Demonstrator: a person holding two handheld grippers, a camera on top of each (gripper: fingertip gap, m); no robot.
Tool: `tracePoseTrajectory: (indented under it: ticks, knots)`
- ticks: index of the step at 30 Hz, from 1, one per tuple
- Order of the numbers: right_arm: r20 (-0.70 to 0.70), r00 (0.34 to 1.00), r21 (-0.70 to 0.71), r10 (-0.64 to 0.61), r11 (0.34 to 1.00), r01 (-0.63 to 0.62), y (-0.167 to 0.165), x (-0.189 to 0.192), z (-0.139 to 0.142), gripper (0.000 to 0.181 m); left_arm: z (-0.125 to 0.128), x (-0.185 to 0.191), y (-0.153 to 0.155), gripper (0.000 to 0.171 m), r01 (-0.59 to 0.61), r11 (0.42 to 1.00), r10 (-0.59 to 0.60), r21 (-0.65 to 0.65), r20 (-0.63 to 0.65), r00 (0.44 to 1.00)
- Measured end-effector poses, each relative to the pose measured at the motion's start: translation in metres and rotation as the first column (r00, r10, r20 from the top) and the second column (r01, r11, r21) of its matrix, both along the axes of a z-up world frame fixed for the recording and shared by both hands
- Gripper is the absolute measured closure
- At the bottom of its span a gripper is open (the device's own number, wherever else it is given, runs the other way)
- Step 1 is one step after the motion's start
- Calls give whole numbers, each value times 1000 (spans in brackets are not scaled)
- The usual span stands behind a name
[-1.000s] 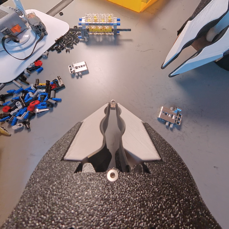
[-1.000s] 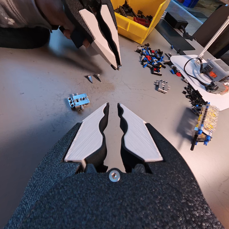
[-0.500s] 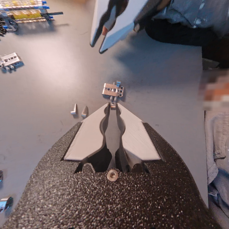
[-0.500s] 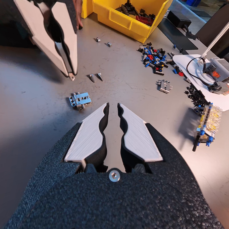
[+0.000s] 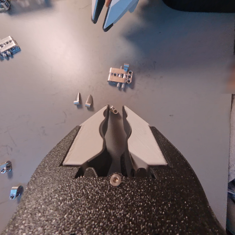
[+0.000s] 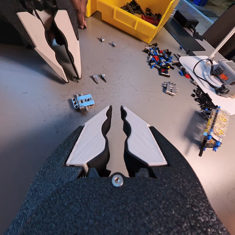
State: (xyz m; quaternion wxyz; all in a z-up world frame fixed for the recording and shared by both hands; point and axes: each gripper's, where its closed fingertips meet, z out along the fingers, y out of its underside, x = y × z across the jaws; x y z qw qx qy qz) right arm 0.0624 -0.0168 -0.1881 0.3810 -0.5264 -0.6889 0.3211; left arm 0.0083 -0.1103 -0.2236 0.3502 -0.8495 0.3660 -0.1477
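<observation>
Grey and scuffed, the table (image 6: 127,78) carries everything we see, and we can read no writing or brand on any of it. At its far edge stands a yellow bin (image 6: 128,21) of dark parts, with a white board (image 6: 188,62) to the right bearing a grey motor block (image 6: 223,71) and its black cable. Near the board lie a clear and yellow assembly (image 6: 214,127) with blue pins, a heap of black pins (image 6: 202,99) and a mixed pile of small parts (image 6: 160,61). Half a second ago our left gripper (image 5: 115,108) was clamped on a small grey connector (image 5: 114,110) above the grey block (image 5: 120,76); now its fingers stand apart and low at the table, with the connector loose between the tips, close to one of them. From the right wrist view the connector (image 6: 75,79) sits at those tips, touching or nearly touching the surface; we cannot tell which. Our right gripper (image 6: 116,108) hovers with its fingers a little apart and nothing between them, much as before, just right of the same grey block (image 6: 83,101). A second grey block (image 6: 171,89) lies well apart toward the board. Two small grey wedges (image 6: 99,78) lie side by side just beside the left gripper, and two small grey pieces (image 6: 108,42) rest nearer the bin. A hand (image 6: 81,15) shows behind the left gripper.
</observation>
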Motion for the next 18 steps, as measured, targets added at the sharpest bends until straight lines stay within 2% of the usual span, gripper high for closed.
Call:
tracePoseTrajectory:
  ticks: [2,5,8,13,18]
  knots:
    - [6,1000,2,5,1000,-5,-1,0,-1,168,-2,-10,6,155,-49,999,49,12,-22,999]
    - [7,1000,7,10,1000,-10,-2,0,-1,168,6,-24,22,156,-158,982,163,100,-44,986]
    - [3,1000,7,12,1000,-12,-2,1,0,168,12,-13,15,156,-119,989,118,90,22,993]
    - [9,1000,5,16,1000,-16,-3,1,-1,168,7,-2,2,150,-36,999,35,26,38,999]
    - [12,1000,12,22,1000,-22,-4,1,-2,169,5,-21,4,151,-81,996,81,31,-3,997]
